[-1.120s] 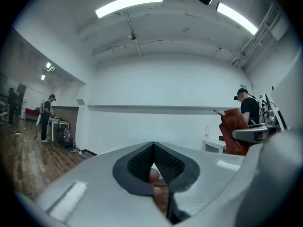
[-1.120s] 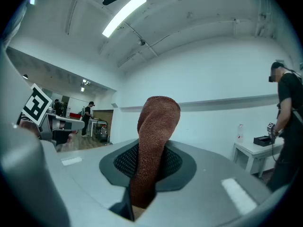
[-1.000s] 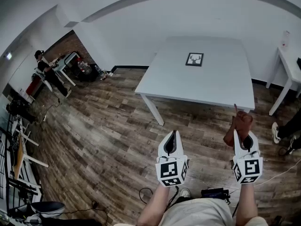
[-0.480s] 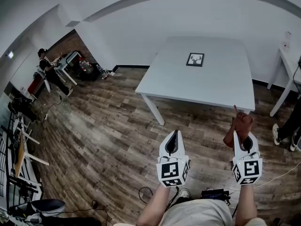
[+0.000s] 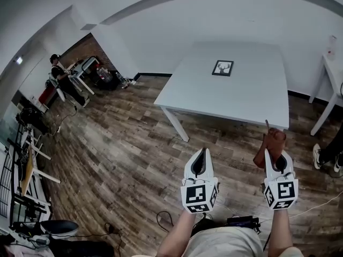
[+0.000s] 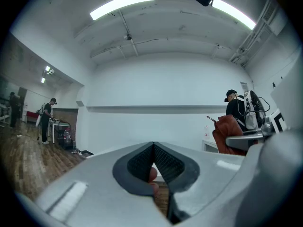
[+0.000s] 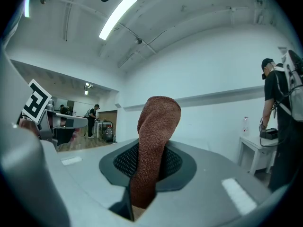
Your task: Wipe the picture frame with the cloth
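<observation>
with rust-brown knitted cloth (image 5: 273,140) pinched in right claw (image 5: 274,155) and left claw (image 5: 199,154) closed on nothing, walk up to white desk (image 5: 241,98), then wipe small black picture frame (image 5: 222,67) flat and lightly.

The white table (image 5: 238,98) fills the upper middle of the head view, and the picture frame (image 5: 222,67) lies toward its far edge with open tabletop on the near side and on both flanks. Between the table's near edge and the left gripper (image 5: 200,155) and right gripper (image 5: 277,158), low in the frame, there is only open wooden floor (image 5: 123,149). A table leg (image 5: 174,123) stands under the near left corner. At the right edge a second table (image 5: 330,71) and a bystander's shoe (image 5: 320,155) narrow the passage. Racks (image 5: 24,175) crowd the far left edge, well apart from the table.
</observation>
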Tool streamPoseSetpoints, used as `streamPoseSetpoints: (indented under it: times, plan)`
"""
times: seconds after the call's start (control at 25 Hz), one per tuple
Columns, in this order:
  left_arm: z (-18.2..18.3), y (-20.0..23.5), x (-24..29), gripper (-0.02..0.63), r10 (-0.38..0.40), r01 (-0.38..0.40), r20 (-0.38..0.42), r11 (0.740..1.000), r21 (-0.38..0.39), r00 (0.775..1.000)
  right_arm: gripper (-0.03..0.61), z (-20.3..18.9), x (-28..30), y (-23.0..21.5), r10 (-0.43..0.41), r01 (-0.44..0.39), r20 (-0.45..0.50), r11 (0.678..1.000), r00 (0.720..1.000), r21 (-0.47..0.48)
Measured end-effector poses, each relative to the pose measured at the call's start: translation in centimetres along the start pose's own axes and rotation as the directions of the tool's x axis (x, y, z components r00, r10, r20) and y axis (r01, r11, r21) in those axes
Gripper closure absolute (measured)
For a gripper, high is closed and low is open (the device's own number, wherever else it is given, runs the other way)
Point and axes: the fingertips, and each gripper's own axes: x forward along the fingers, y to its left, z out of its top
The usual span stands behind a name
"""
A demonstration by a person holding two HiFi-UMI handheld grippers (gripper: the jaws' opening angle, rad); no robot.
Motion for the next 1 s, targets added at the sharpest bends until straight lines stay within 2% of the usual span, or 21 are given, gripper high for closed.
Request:
streamPoseSetpoints:
  times: [0.24, 0.6, 0.8, 1.0]
  plan:
    - [-0.1, -1.6, 1.4, 0.614, 0.004, -0.004, 0.002, 1.000, -0.002, 1.000, 0.477, -0.9, 1.0, -1.5, 0.020, -0.020, -0.016, 1.000, 1.000, 0.006]
    - [-0.6, -0.6, 6.4, 0.614, -0.007, 0.007, 0.011, 1.000, -0.007, 1.000, 0.477, -1.8, 5.5, -2.8, 0.014, -0.014, -0.036, 1.000, 0.999, -0.006]
    - [-0.6, 1.2, 11.2, 0.614, -0.023, 0.023, 0.018, 1.000, -0.015, 1.000, 0.477, -1.7, 10.4, -3.4, 0.006, -0.007, -0.047, 1.000, 0.999, -0.012]
    - [0.0, 4.9, 16.4, 0.614, -0.023, 0.024, 0.020, 0.999, -0.024, 1.000, 0.477, -0.8, 16.6, -3.0, -0.001, -0.001, -0.055, 1.000, 0.998, -0.028]
